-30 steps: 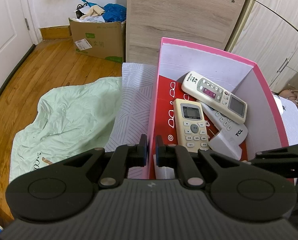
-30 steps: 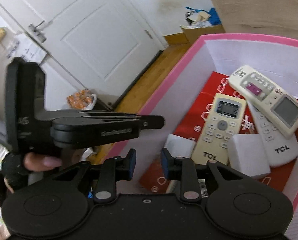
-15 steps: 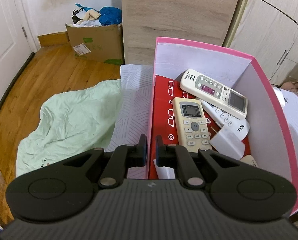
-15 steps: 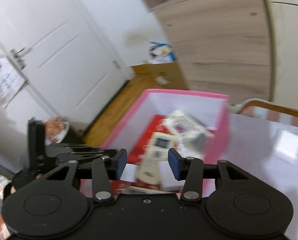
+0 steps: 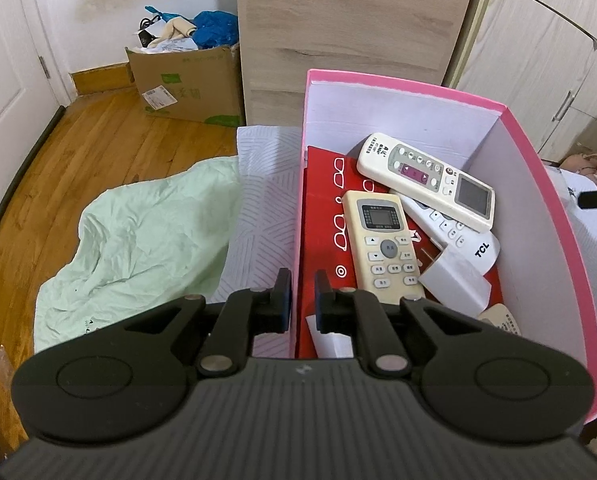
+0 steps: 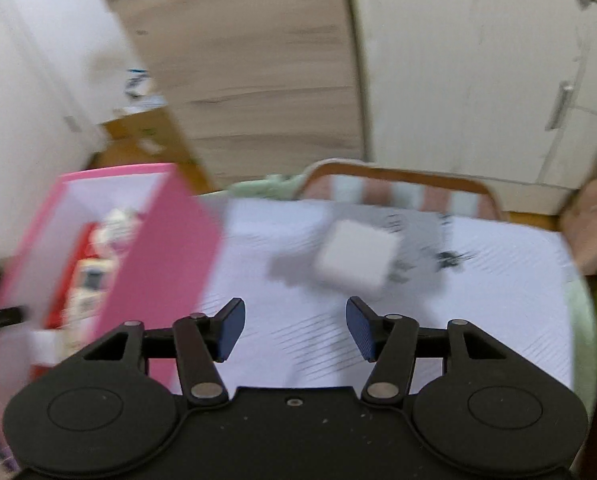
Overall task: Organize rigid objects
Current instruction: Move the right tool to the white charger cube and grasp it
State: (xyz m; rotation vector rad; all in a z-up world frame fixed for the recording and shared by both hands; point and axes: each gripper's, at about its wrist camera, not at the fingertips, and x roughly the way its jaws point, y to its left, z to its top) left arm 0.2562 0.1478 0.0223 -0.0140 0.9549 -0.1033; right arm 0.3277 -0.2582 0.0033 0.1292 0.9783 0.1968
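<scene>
- White patterned bedding point(image 6: 478, 280) carries the white block point(image 6: 356, 258), which lies apart from the pink box point(image 5: 538, 184).
- Inside that box lie several remotes, among them the cream remote point(image 5: 382, 246).
- Right gripper point(image 6: 296, 328) has just been opening; nothing is between its jaws.
- Left gripper point(image 5: 298, 296) is clenched on the box's left wall.
- Advice: centre the open jaws over the block, lower them straight, close on flat sides.
</scene>
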